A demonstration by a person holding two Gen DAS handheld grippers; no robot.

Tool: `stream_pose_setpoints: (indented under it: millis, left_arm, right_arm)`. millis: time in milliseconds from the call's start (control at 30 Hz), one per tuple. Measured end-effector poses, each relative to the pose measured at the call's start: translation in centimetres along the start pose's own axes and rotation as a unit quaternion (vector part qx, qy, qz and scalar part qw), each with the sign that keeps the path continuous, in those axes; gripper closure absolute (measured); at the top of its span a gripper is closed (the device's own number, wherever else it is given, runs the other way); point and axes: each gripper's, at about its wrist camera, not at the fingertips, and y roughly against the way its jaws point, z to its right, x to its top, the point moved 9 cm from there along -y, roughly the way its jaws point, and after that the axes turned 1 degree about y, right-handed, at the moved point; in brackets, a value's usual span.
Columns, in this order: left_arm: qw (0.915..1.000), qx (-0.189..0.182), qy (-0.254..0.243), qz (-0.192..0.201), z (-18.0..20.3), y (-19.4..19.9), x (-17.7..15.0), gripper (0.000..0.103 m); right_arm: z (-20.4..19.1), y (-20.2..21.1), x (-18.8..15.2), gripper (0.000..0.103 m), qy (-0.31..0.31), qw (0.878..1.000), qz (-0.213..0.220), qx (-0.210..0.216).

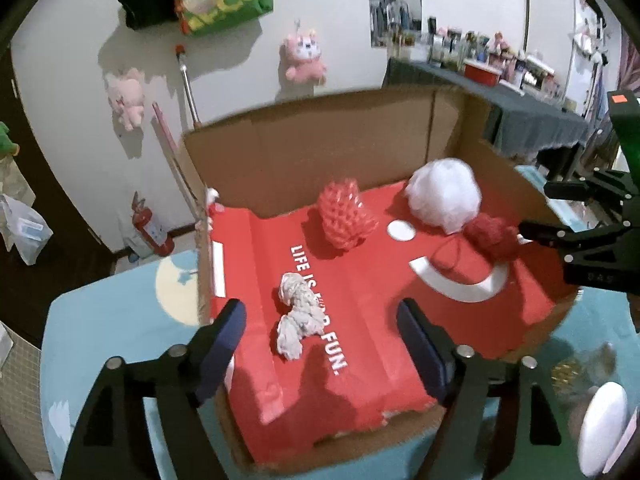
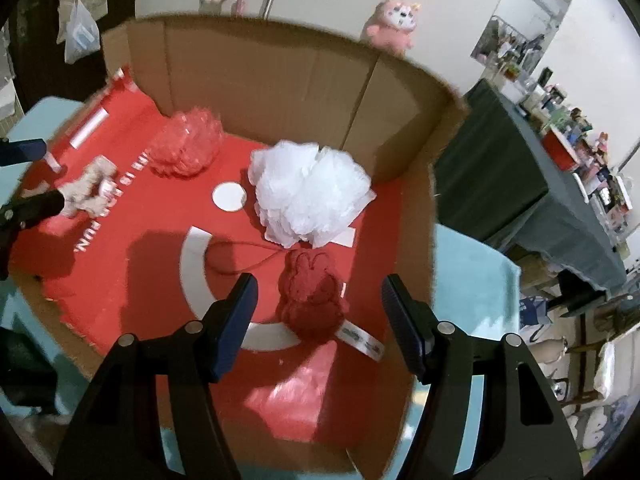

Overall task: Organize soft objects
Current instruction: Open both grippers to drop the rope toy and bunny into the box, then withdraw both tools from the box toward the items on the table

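Note:
A cardboard box [image 1: 304, 152] with a red printed floor holds four soft things. A white knotted rope toy [image 1: 296, 320] lies between the fingers of my open left gripper [image 1: 320, 328], also seen at far left in the right wrist view [image 2: 86, 190]. A red foam net [image 1: 346, 216] [image 2: 186, 144] and a white mesh pouf [image 1: 444, 196] [image 2: 308, 196] lie near the back wall. A dark red crocheted toy [image 2: 312, 296] [image 1: 492, 236] with a cord and white tag lies between the fingers of my open right gripper [image 2: 318, 312].
The box [image 2: 280, 80] stands on a light blue tablecloth [image 1: 120, 320]. Pink plush toys [image 1: 304, 56] hang on the white wall behind. A cluttered dark-covered table [image 2: 540, 168] stands to the right. A fire extinguisher [image 1: 150, 228] stands on the floor at left.

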Motion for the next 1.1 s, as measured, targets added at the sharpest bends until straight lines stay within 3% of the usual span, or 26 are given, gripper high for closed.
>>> stream_pose_setpoints:
  millis: [133,333,433,600,733,900,1100]
  left_arm:
    - [0.9993,-0.007,0.010,0.036,0.3,4.0,-0.1,0.011]
    - [0.9932,-0.017,0.032,0.111,1.1,10.7,-0.4,0.000]
    - [0.9884,-0.019,0.037,0.146,1.6,13.5,-0.9,0.000]
    - [0.9822,-0.020,0.038,0.183,2.7,17.5,-2.6,0.000]
    - [0.9752,-0.006,0.031,0.219,3.9,20.3,-4.6,0.000]
    - [0.9659,-0.002,0.025,0.258,5.9,23.2,-7.8,0.000]
    - [0.9622,-0.016,0.031,0.270,8.2,24.1,-11.6,0.000]
  right_arm:
    - [0.5,3.9,-0.1,0.030,-0.019,0.999,0.031,0.006]
    - [1.1,10.5,-0.8,0.026,-0.040,0.995,0.087,0.018]
    - [0.6,14.2,-1.5,0.018,-0.047,0.991,0.123,0.026]
    - [-0.7,19.5,-3.6,0.016,-0.044,0.983,0.173,0.038]
    - [-2.0,23.1,-5.9,0.013,-0.035,0.976,0.215,0.022]
    - [-3.4,26.0,-9.1,0.011,-0.047,0.966,0.252,0.021]
    - [-5.0,27.5,-13.2,0.011,-0.070,0.958,0.276,0.030]
